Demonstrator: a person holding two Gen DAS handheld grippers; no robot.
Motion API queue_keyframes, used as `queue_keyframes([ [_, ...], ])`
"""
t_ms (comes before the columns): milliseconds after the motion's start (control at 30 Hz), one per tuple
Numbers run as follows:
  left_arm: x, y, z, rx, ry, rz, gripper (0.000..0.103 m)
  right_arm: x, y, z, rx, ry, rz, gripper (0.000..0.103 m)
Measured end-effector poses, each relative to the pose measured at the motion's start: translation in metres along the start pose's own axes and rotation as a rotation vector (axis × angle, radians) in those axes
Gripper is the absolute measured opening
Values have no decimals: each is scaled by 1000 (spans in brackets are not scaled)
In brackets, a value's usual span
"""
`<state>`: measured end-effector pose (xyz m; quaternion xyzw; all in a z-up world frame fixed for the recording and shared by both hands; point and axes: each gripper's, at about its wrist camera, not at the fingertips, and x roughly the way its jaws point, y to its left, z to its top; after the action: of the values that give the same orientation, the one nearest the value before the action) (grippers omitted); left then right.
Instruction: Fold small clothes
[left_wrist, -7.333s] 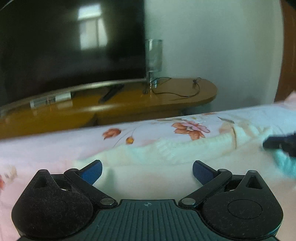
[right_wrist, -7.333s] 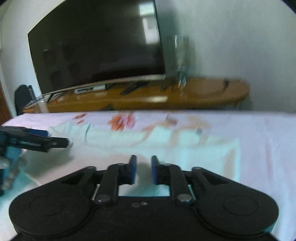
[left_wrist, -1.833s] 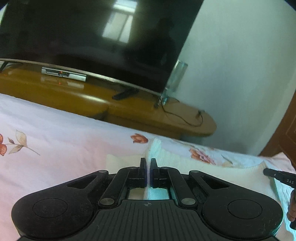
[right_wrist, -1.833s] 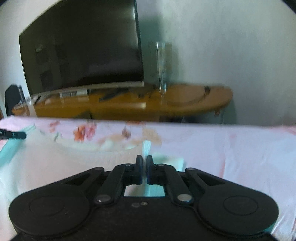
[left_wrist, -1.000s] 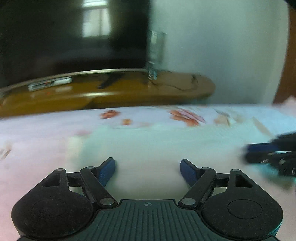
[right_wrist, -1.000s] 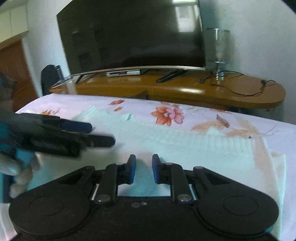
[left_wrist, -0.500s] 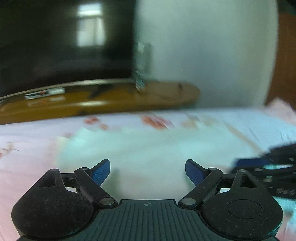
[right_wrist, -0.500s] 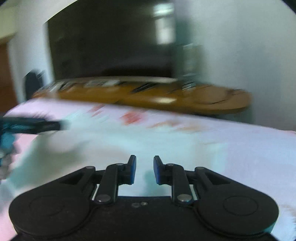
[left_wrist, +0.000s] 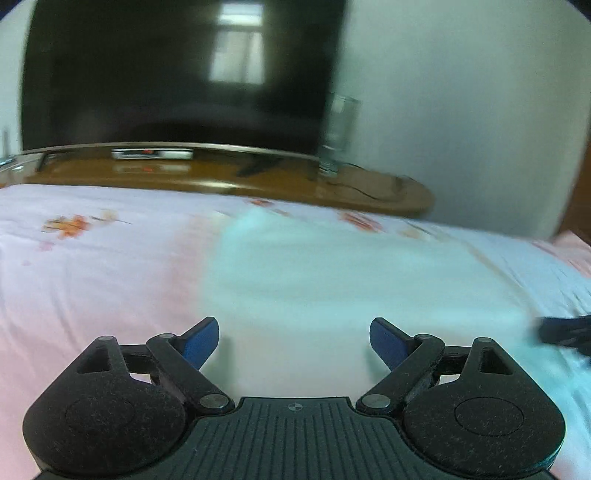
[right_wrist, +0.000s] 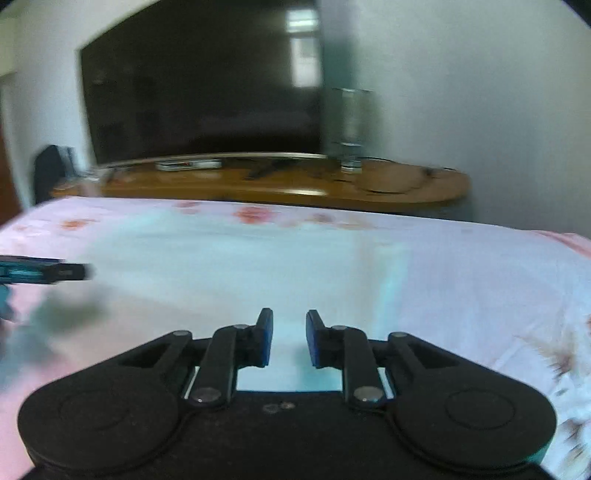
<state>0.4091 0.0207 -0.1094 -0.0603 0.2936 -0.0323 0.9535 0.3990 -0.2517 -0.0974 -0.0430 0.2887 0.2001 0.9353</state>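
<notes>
- Two views, both smeared by motion; fine texture of the cloth is not readable.
- Left wrist view: the left gripper (left_wrist: 293, 341) stands wide apart with nothing between its pads. Under two seconds ago these same fingers were pinched on a raised edge of the white garment (left_wrist: 351, 280); that edge has since been let go and the cloth now lies flat.
- Same view: the garment rests on the flowered bedsheet (left_wrist: 92, 266), directly ahead of the fingers, its left edge a fairly straight line. The right gripper's tip (left_wrist: 565, 330) pokes in at the far right, near the garment's right side.
- Judgement: one fold looks laid down; both hands appear to be shifting to a fresh hold.
- Right wrist view: the right gripper (right_wrist: 289, 338) shows a narrow gap, only slightly apart, and empty. It too was pinched on cloth shortly before and has released.
- Same view: the garment (right_wrist: 240, 273) spreads across the sheet (right_wrist: 498, 280) in front of the fingers; a vertical crease or folded edge shows to the right of centre. The left gripper's tip (right_wrist: 55, 272) enters from the left, above the cloth; contact cannot be told.
- Background: television (right_wrist: 207, 92), glass (right_wrist: 351, 129) on the wooden stand (right_wrist: 406, 188), well apart from the work.
</notes>
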Motion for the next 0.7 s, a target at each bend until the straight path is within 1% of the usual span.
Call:
queue_keyframes([
  [67,4,-21,-13,42,30,-22,88,11,30,-11,-17,35,48,19],
  [133,12,-37,-25,87,66,-3,89,24,49,-21,-30,68,71,18],
  [200,12,-46,-30,157,69,36,89,30,63,-28,-32,96,89,19],
  [233,8,-44,-28,164,83,44,89,34,69,-34,-52,100,78,19],
  [267,6,-43,-25,160,89,42,89,30,74,-37,-82,80,60,19],
  [333,-5,-43,-21,147,79,45,89,28,78,-37,-96,78,41,19],
  [367,-9,-46,-21,158,71,44,89,27,80,-34,-99,88,33,19],
  [400,-10,-47,-23,181,88,70,89,25,81,-33,-105,85,35,20],
  [433,-10,-45,-26,186,96,79,89,26,82,-32,-114,86,35,20],
  [467,-14,-37,-27,166,85,63,89,29,80,-33,-127,98,19,18],
  [533,-19,-19,-27,150,88,78,89,21,65,-37,-105,100,2,18],
  [567,-21,-9,-28,145,89,83,89,11,53,-38,-74,104,-27,18],
  [633,-24,8,-30,115,94,68,89,-6,20,-42,-4,103,-124,18],
  [667,-24,9,-30,121,94,62,89,-12,0,-49,41,108,-169,18],
  [700,-22,8,-30,138,96,72,89,-17,-16,-53,91,98,-158,16],
])
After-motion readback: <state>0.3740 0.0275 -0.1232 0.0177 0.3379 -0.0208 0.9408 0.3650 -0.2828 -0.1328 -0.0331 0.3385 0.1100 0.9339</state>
